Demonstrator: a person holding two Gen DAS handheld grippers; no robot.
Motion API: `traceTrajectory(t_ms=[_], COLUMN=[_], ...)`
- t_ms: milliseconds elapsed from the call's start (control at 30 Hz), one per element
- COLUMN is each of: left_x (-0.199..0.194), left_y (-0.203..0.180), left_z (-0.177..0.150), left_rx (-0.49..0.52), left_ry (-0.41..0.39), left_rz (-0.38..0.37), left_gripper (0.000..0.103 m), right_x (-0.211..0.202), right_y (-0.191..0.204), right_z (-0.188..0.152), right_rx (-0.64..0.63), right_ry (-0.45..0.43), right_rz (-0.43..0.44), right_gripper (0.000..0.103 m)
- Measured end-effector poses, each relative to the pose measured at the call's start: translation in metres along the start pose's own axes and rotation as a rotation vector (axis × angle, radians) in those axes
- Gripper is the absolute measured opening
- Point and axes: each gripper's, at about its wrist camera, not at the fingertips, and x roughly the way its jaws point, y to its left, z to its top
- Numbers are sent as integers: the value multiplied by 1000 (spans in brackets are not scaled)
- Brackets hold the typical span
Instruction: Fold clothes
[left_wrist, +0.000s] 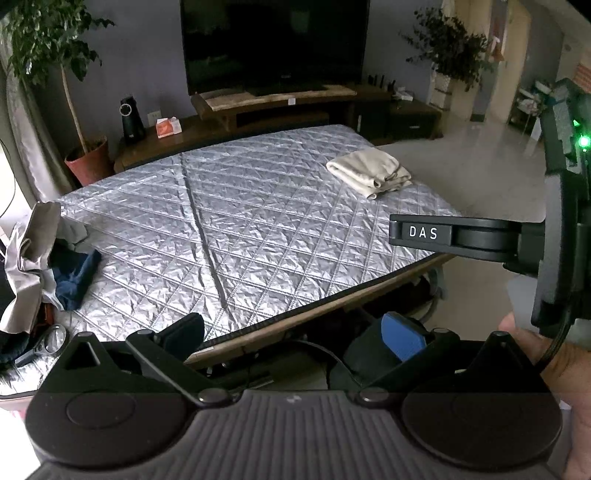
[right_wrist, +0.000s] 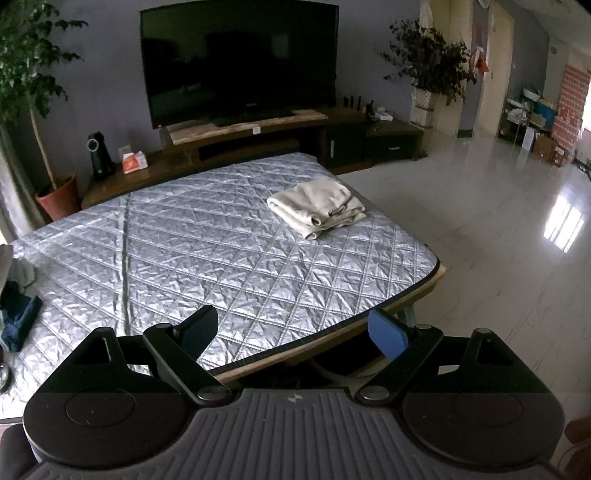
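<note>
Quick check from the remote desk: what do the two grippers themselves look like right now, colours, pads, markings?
Both are alike: the left gripper and right gripper have a grey ribbed body, black round side discs and black linkage arms with silver pivots. Each carries one dark finger pad and one blue pad. The right gripper's black finger bears a white "DAS" label, with a green light behind it.

Cream garment (right_wrist: 317, 206) folded, far right on quilted table (right_wrist: 207, 251).

Dark television (right_wrist: 240, 62) on wooden stand (right_wrist: 258, 136) (potted plants (right_wrist: 26, 74) flanking)
</note>
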Motion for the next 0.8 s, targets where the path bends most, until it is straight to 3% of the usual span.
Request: traceTrajectory(t_ms=[800], left_x=[-15], left_y=[4], left_z=[0], left_rx=[-9], left_ry=[-58], left_rz=[-19], left_gripper=[102], right_x=[-16], right_y=[2], right_z=[-6], right_rx=[-31], right_ry=[-28], right_rz=[-14], right_gripper=[92])
